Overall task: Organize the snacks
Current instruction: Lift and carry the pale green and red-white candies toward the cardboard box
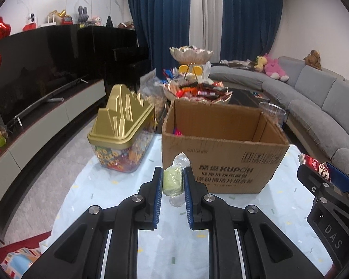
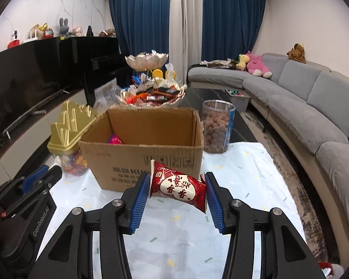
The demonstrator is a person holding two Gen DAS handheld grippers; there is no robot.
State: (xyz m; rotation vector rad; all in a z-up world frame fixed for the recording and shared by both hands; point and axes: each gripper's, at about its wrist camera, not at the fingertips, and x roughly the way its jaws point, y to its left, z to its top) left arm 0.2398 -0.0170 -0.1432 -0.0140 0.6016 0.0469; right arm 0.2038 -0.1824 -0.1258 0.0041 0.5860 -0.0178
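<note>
My left gripper (image 1: 172,181) is shut on a pale green candy in clear wrap (image 1: 173,182), held above the table in front of an open cardboard box (image 1: 221,160). My right gripper (image 2: 178,188) is shut on a red snack packet with white lettering (image 2: 178,186), held crosswise between the blue pads, also just before the cardboard box (image 2: 146,158). The red packet (image 1: 314,166) and right gripper (image 1: 323,176) show at the right edge of the left wrist view. Inside the box a pink wrapper (image 2: 115,139) is visible.
A gold-lidded clear snack container (image 1: 121,134) stands left of the box. A clear jar of brown balls (image 2: 217,126) stands to its right. Behind the box rises a tiered dish of mixed snacks (image 2: 151,95). The table wears a pale cloth (image 2: 244,169); a grey sofa (image 2: 314,107) curves along the right.
</note>
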